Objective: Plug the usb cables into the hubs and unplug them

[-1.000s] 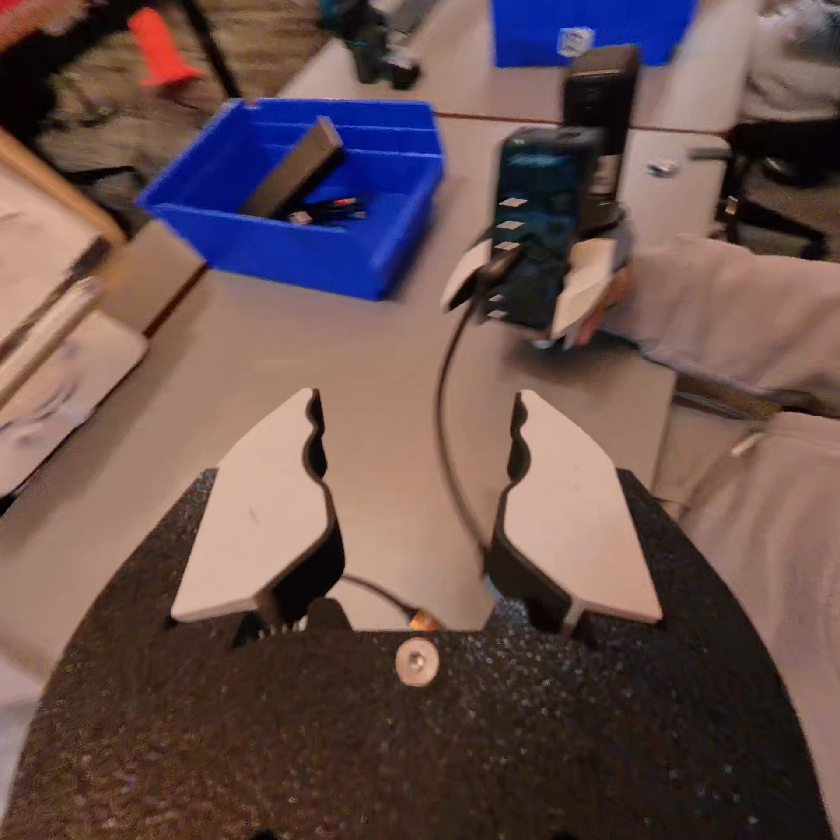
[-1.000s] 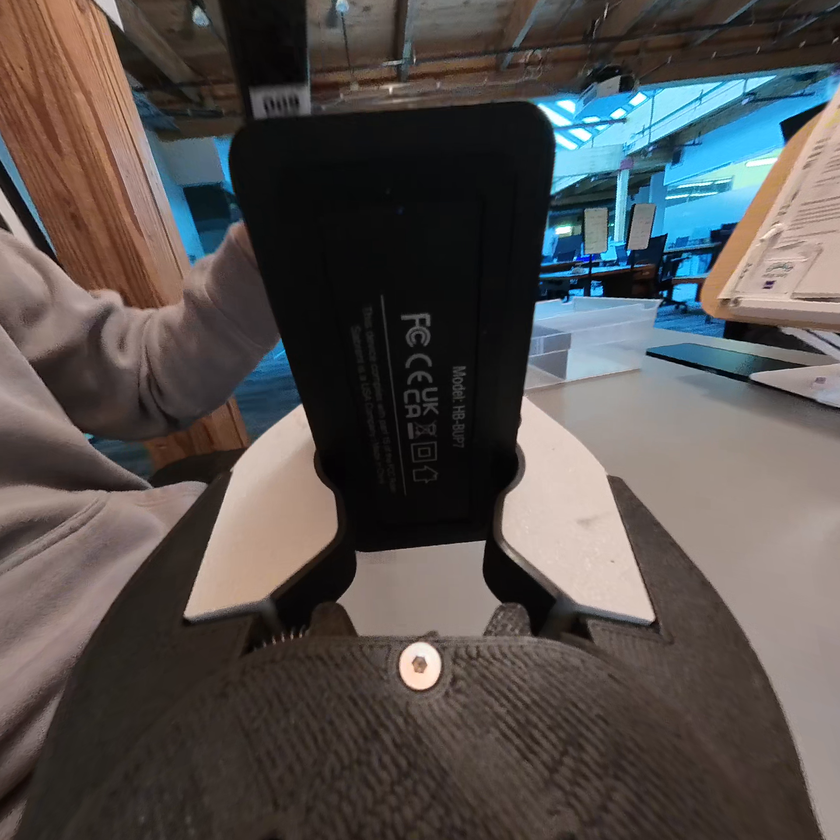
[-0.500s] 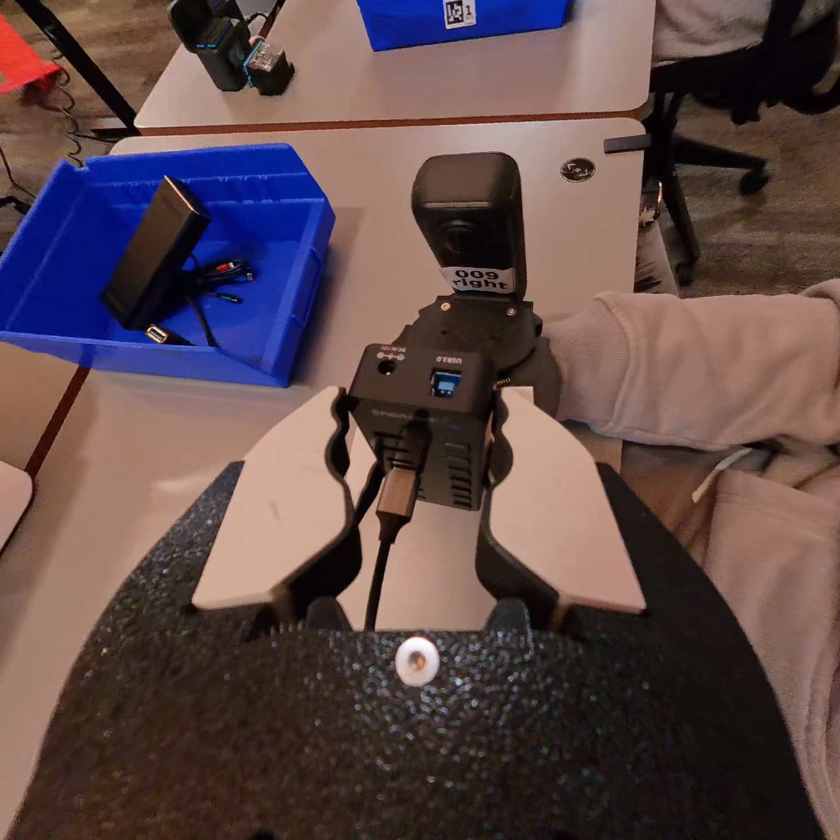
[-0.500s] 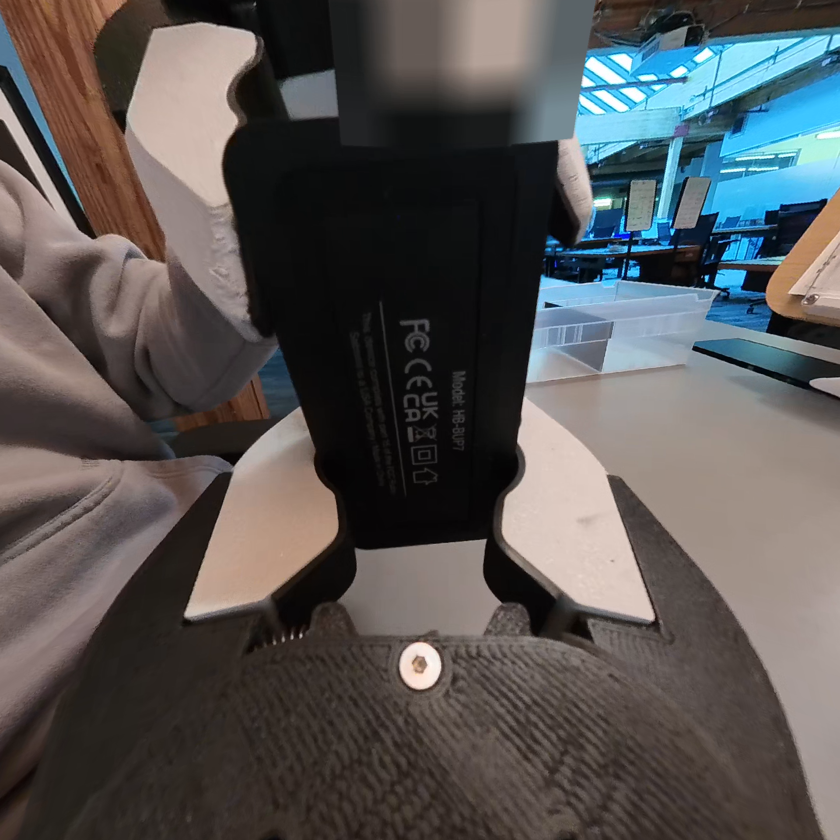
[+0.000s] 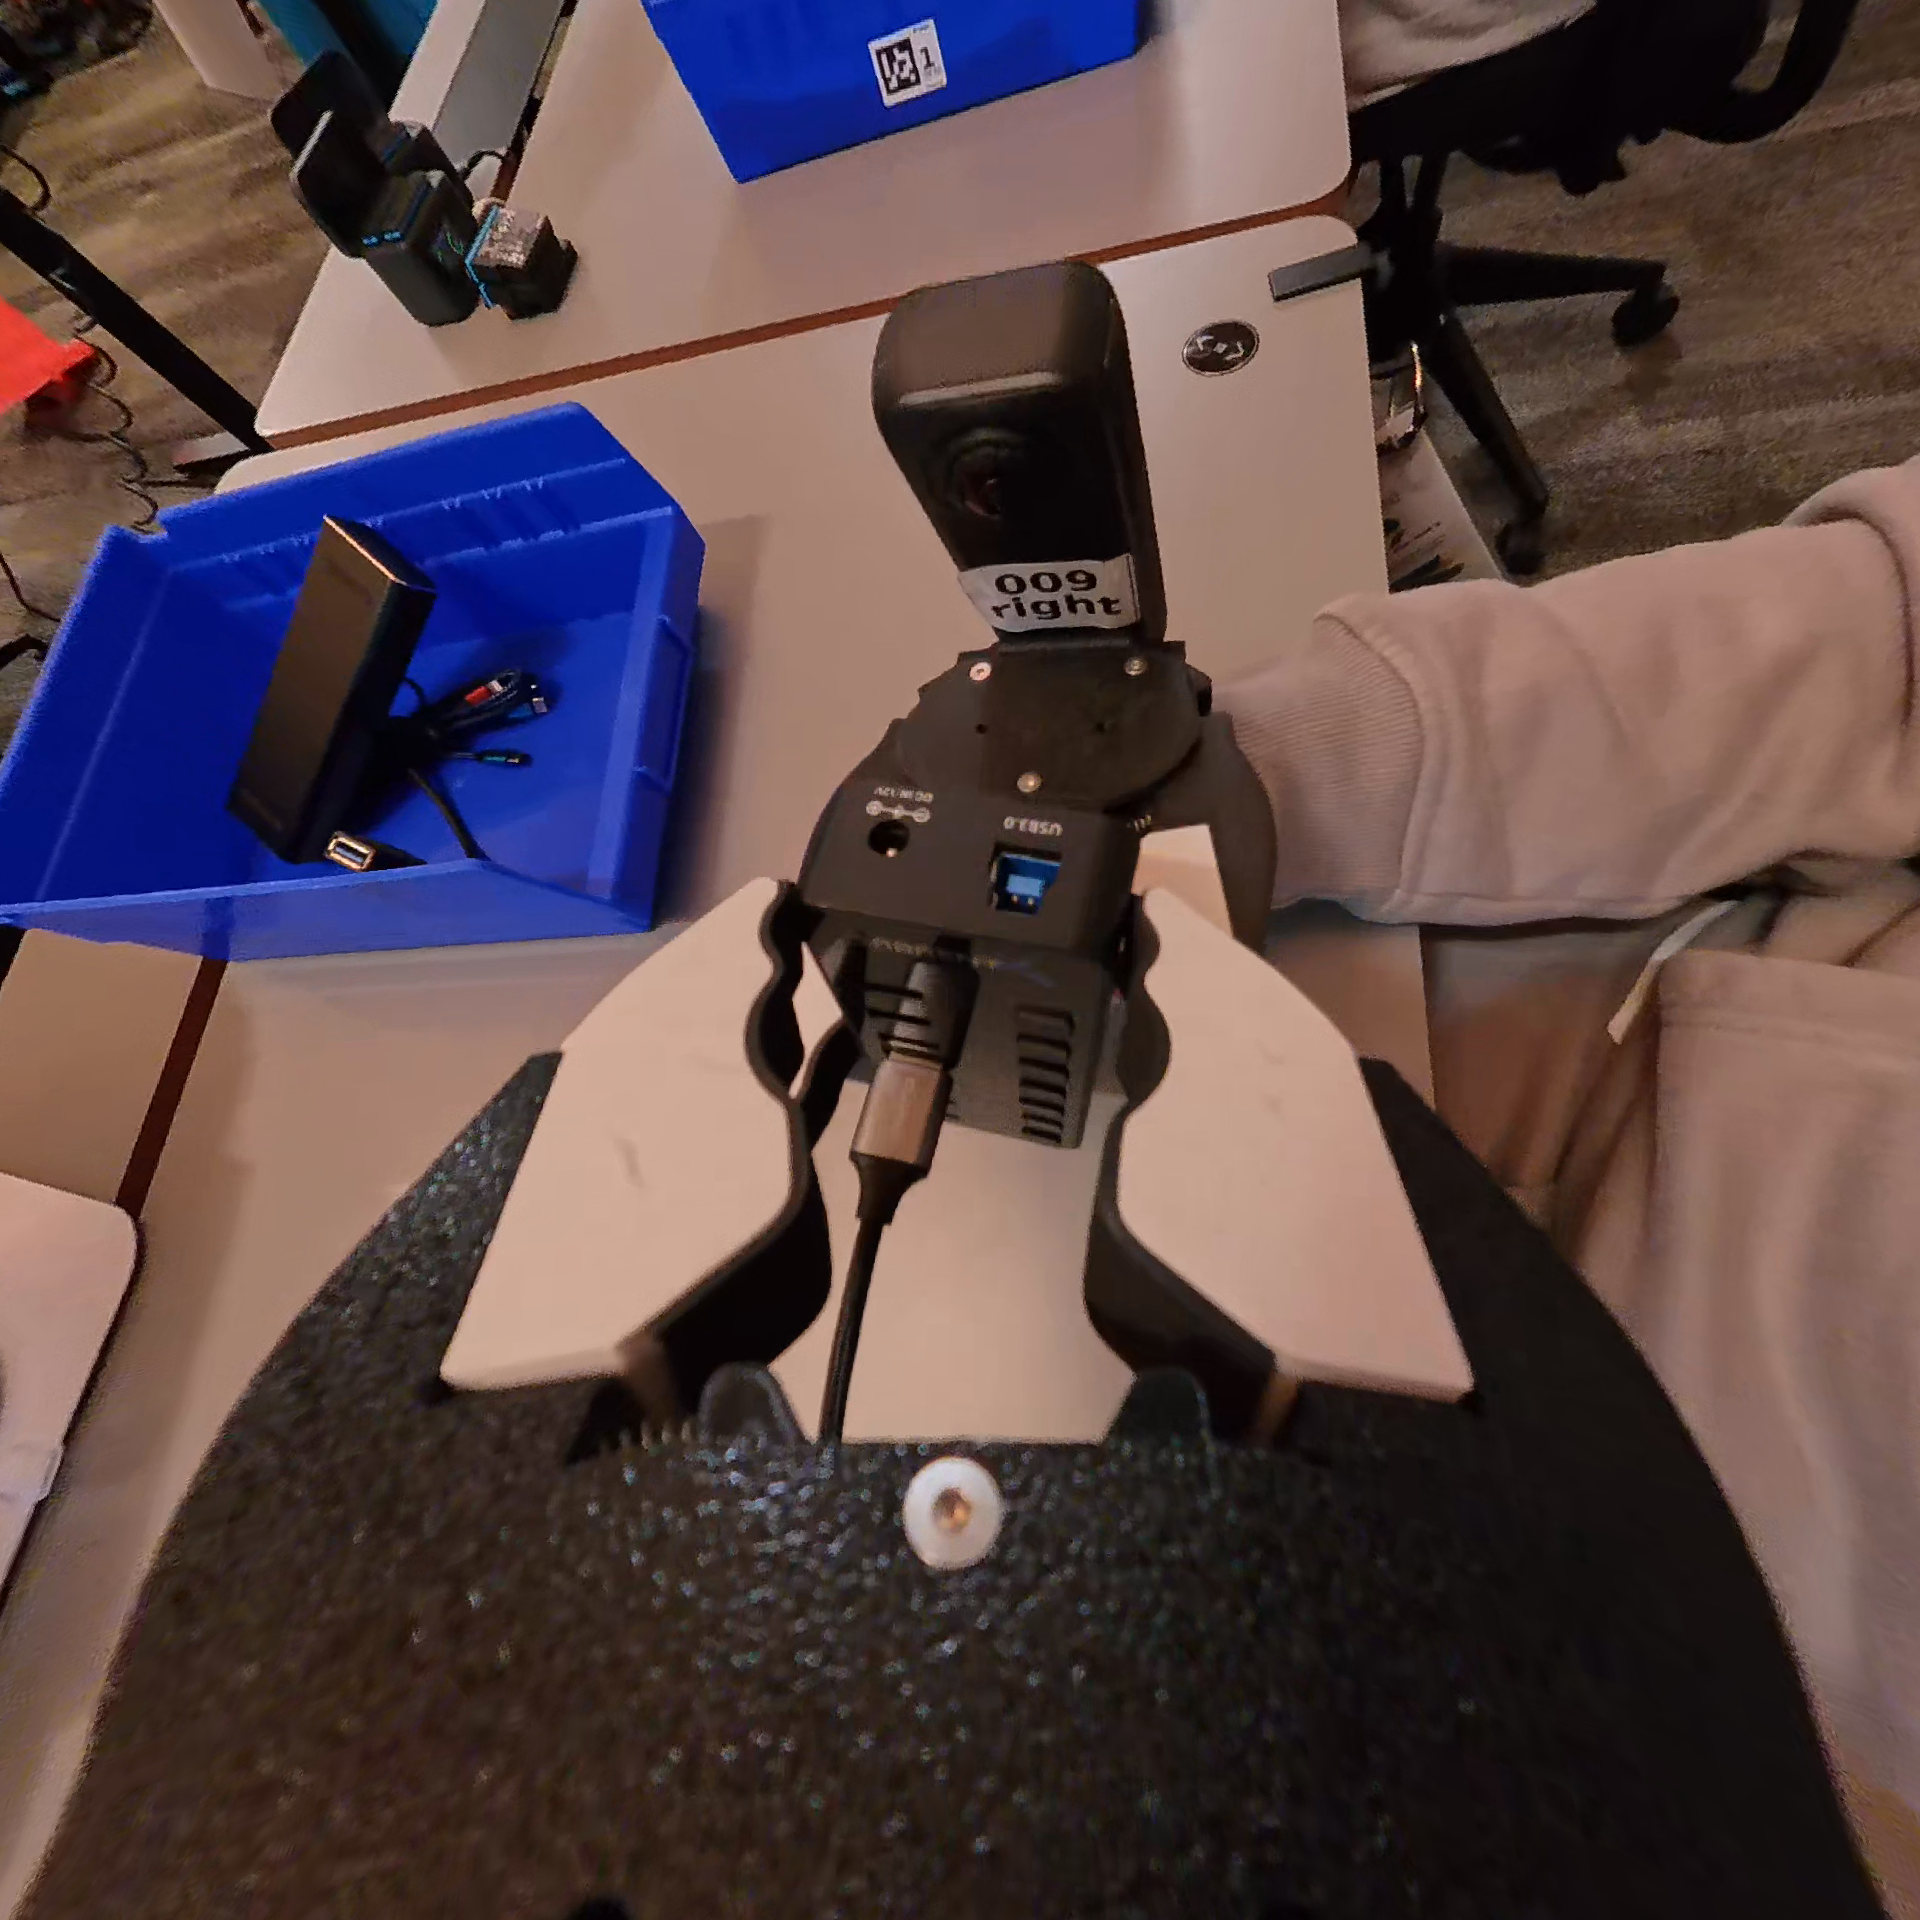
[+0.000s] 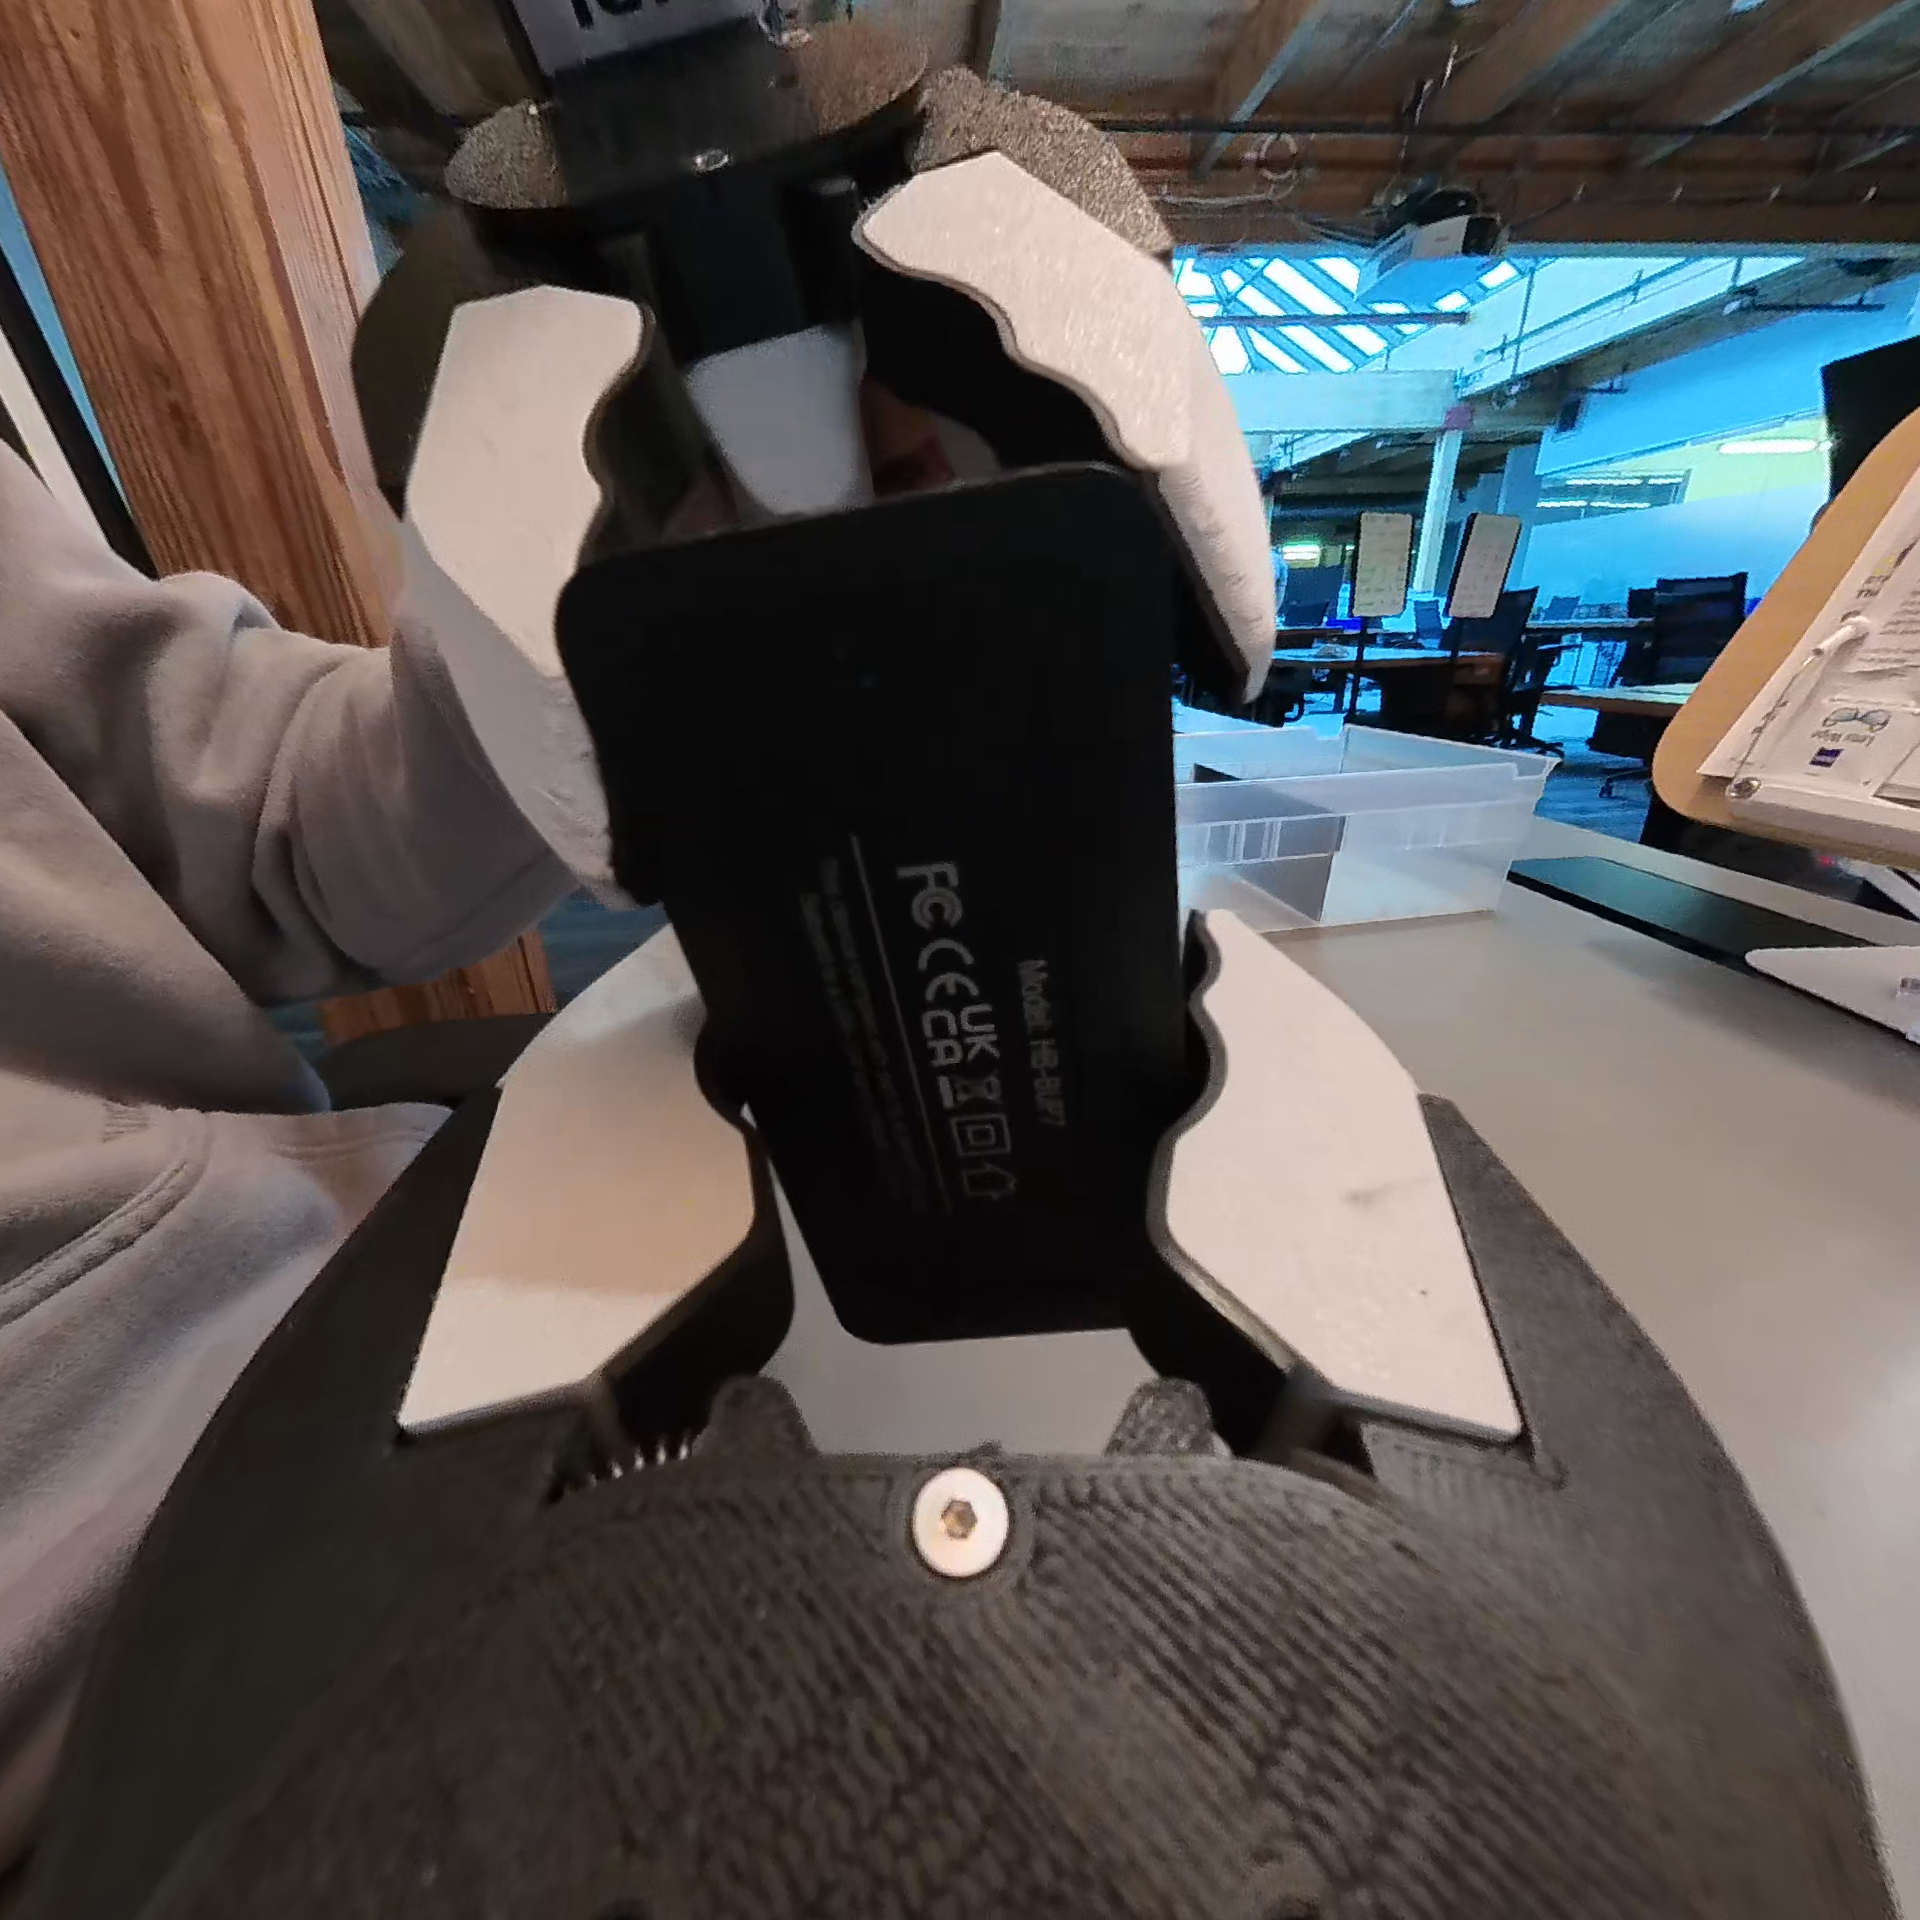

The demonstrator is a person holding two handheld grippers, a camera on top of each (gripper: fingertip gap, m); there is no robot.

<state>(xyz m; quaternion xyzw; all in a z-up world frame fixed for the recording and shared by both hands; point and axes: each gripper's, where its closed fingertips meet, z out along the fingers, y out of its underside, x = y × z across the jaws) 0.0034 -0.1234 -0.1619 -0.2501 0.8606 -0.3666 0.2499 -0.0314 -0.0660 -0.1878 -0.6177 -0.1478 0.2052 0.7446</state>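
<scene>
Grey desk (image 5: pixel 436 1049) below; my right gripper (image 6: pixel 966 1101) clamps the hub (image 6: pixel 914 831), left gripper (image 5: pixel 956 997) spread around it, next pinch the plugged cable (image 5: pixel 904 1101) to unplug.

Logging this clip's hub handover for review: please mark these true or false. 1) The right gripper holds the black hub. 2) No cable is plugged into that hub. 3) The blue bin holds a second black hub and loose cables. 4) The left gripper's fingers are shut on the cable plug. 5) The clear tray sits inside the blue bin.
1) True: the right gripper clamps the black hub.
2) False: a cable plug sits in its side.
3) True: the blue bin holds a second hub and loose cables.
4) False: the left gripper stands open around the hub's end.
5) False: the clear tray stands on the table.
</scene>
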